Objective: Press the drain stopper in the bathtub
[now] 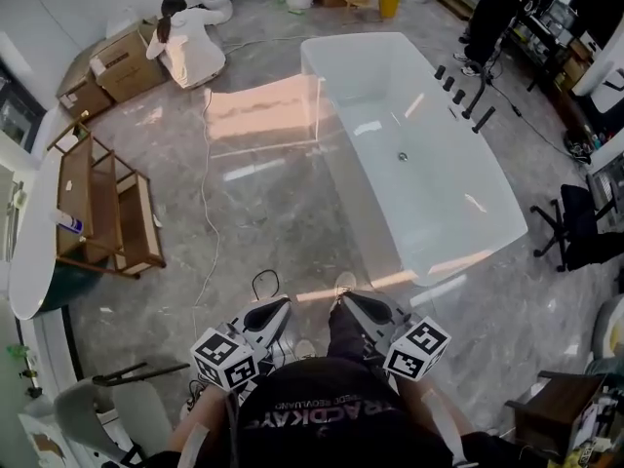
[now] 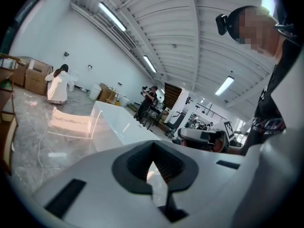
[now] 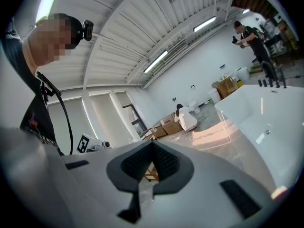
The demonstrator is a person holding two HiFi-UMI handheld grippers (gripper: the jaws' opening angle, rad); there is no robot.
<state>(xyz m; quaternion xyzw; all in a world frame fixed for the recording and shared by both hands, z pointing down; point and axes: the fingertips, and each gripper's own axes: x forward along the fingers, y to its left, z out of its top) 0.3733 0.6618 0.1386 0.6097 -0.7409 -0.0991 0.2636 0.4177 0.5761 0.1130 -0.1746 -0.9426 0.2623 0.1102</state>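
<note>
Bathtub (image 1: 458,213), white and freestanding, spans the head view from twelve toward four o'clock. Its drain stopper (image 1: 402,156) shows as a small dark dot on the basin floor near the middle. At six o'clock, well apart from the tub, the left gripper (image 1: 276,310) and right gripper (image 1: 349,305) hang side by side above the grey marble floor (image 1: 253,222). Each gripper has its jaws pressed together with nothing between them. A wooden shelf unit (image 1: 102,208) stands at nine o'clock, and a crouching person in white (image 1: 185,47) is at eleven.
</note>
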